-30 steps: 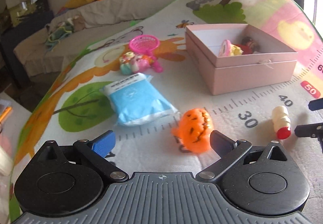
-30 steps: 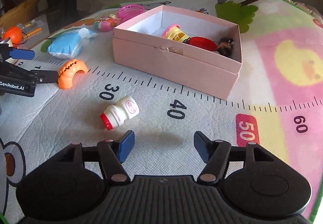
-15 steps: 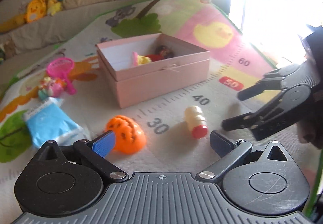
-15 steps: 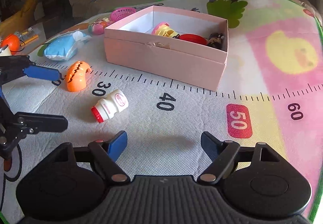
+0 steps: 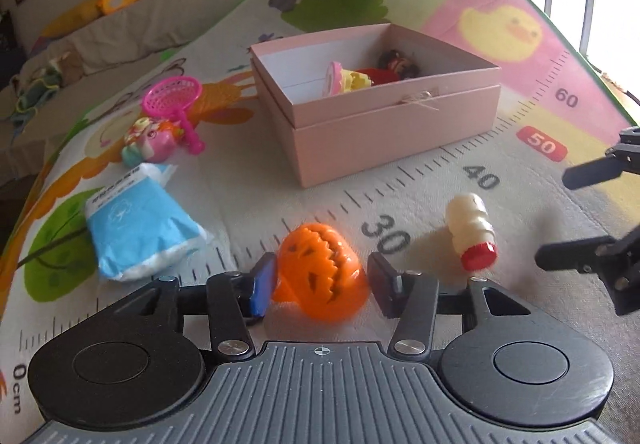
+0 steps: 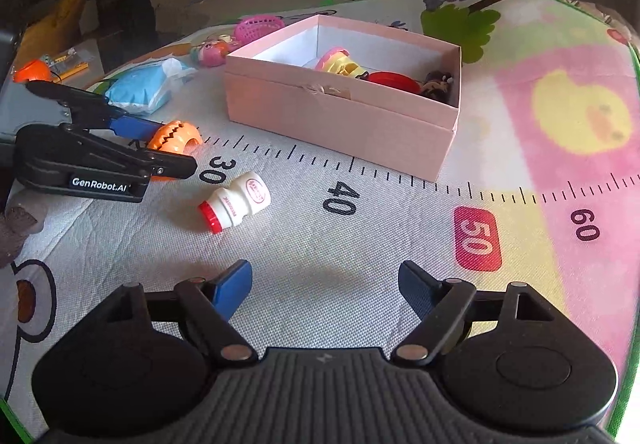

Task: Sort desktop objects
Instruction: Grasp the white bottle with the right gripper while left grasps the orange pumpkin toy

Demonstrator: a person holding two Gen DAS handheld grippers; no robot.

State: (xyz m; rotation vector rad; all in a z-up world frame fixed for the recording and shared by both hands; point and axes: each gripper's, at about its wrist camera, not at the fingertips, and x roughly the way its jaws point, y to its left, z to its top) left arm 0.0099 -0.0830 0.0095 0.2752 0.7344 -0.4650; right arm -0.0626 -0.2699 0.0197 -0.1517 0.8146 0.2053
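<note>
An orange pumpkin toy (image 5: 320, 272) lies on the play mat near the "30" mark. My left gripper (image 5: 322, 284) has it between its jaws, which are closing, and both pads touch its sides. From the right wrist view, the left gripper (image 6: 172, 147) pinches the same pumpkin (image 6: 176, 133). A small white bottle with a red cap (image 6: 236, 203) lies on its side just right of the pumpkin. My right gripper (image 6: 325, 276) hovers open over bare mat near the "40" mark, holding nothing. The open pink box (image 5: 392, 123) holds several toys.
A blue pack (image 5: 140, 228), a pink toy figure (image 5: 150, 135) and a pink net scoop (image 5: 172, 99) lie left of the box. The right gripper (image 5: 552, 217) reaches in from the right edge. A sofa with plush toys stands behind the mat.
My left gripper swung around, came down over the pumpkin and narrowed its jaws from wide open onto it. The right gripper's jaws widened slightly, and it stayed in place.
</note>
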